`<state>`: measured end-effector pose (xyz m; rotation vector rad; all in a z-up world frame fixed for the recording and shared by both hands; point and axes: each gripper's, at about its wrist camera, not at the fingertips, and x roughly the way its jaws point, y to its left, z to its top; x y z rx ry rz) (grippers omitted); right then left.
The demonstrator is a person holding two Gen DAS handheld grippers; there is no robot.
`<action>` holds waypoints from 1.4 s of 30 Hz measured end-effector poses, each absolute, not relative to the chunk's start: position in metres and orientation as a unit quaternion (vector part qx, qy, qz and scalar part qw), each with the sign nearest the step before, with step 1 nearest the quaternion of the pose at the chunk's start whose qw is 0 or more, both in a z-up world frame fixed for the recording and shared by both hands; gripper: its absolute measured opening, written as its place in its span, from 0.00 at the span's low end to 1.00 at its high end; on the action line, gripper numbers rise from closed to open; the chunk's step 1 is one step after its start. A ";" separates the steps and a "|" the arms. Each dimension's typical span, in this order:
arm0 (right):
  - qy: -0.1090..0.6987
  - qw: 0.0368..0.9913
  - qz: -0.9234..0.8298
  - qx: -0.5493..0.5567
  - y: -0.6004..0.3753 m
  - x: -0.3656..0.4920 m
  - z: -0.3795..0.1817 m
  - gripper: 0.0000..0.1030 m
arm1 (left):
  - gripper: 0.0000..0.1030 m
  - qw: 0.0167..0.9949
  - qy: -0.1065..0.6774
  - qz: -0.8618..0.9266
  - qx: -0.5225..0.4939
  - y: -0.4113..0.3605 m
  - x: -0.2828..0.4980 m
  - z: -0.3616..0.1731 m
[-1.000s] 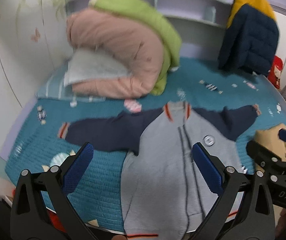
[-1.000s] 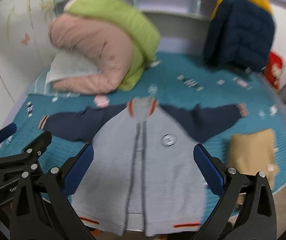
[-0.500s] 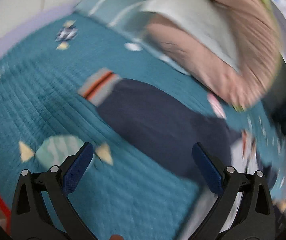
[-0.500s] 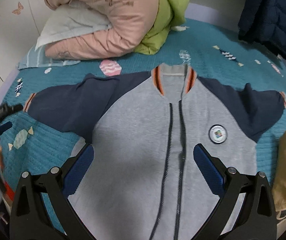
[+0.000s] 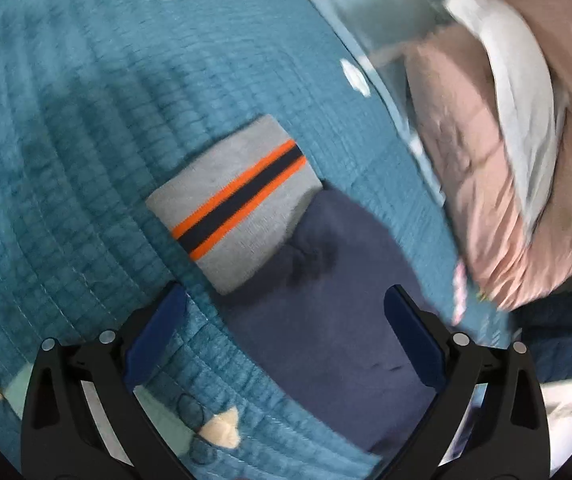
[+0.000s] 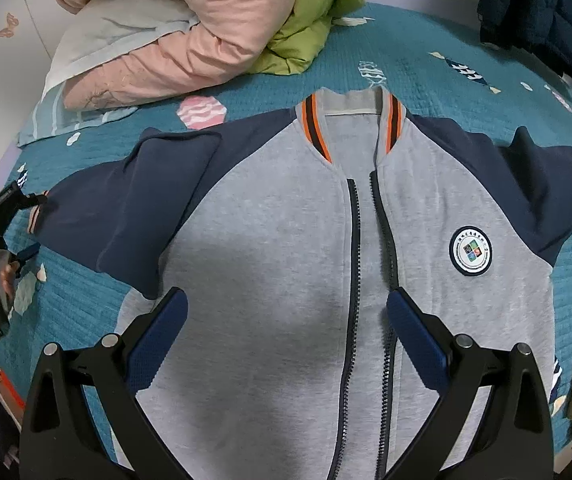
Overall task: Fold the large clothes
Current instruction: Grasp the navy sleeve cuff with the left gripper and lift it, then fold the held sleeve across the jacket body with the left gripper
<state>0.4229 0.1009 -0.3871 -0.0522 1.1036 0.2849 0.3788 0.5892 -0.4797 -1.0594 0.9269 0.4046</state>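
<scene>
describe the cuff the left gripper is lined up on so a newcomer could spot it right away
On the teal quilted bedspread lies a grey zip jacket with navy sleeves, spread flat. Follow the sleeve nearest the pink duvet to its end: the cuff is grey ribbing crossed by a navy stripe edged in orange.

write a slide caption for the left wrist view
Open left gripper poised above the jacket's navy sleeve near its striped cuff.

A: Where does the left camera look?
B: Down, very close to the striped cuff (image 5: 233,200) on the bed cover (image 5: 66,140).
A: And the right camera?
B: From higher up, over the whole jacket (image 6: 286,248). Both show that dark sleeve (image 6: 126,208).
</scene>
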 end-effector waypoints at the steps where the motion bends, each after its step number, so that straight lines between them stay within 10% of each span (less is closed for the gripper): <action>1: 0.523 0.841 0.134 -0.025 0.101 0.423 -0.388 0.93 | 0.95 0.740 0.419 0.182 -0.493 0.593 0.377 -0.480; 4: 0.524 0.841 0.132 -0.020 0.100 0.424 -0.391 0.93 | 0.85 0.747 0.398 0.187 -0.499 0.599 0.371 -0.477; 6: 0.524 0.841 0.132 -0.015 0.099 0.425 -0.391 0.93 | 0.47 0.756 0.400 0.198 -0.479 0.593 0.373 -0.473; 11: 0.514 0.846 0.142 -0.018 0.104 0.428 -0.389 0.93 | 0.17 0.779 0.387 0.206 -0.448 0.589 0.367 -0.471; 29: 0.506 0.858 0.086 0.034 0.017 0.427 -0.376 0.93 | 0.14 0.926 0.223 -0.026 -0.304 0.403 0.394 -0.250; 42: 0.420 0.903 -0.067 0.053 -0.210 0.394 -0.322 0.93 | 0.14 0.892 0.326 -0.125 -0.287 0.141 0.479 -0.313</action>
